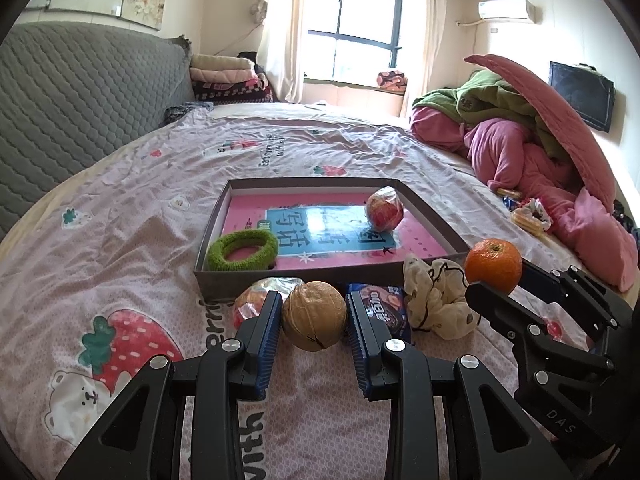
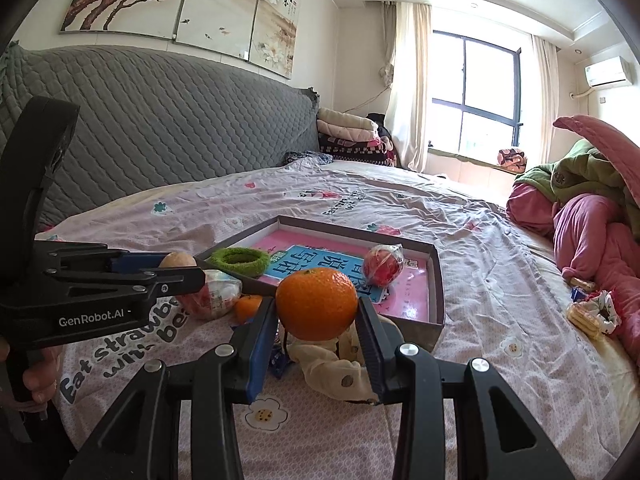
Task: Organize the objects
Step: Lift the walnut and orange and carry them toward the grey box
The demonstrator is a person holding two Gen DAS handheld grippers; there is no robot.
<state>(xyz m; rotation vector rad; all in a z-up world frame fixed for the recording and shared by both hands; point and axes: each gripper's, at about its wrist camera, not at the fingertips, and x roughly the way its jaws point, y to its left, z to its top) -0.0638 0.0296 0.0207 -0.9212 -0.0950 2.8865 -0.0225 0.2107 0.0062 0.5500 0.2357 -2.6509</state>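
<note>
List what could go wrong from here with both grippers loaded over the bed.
1. The walnut in the left gripper and the orange in the right gripper are round, pinched only at their sides; either may slip and roll across the soft bedsheet.
2. The grippers sit close together; moving both toward the box may make them collide.
3. A dropped fruit may bump the wrapped apple inside.
</note>
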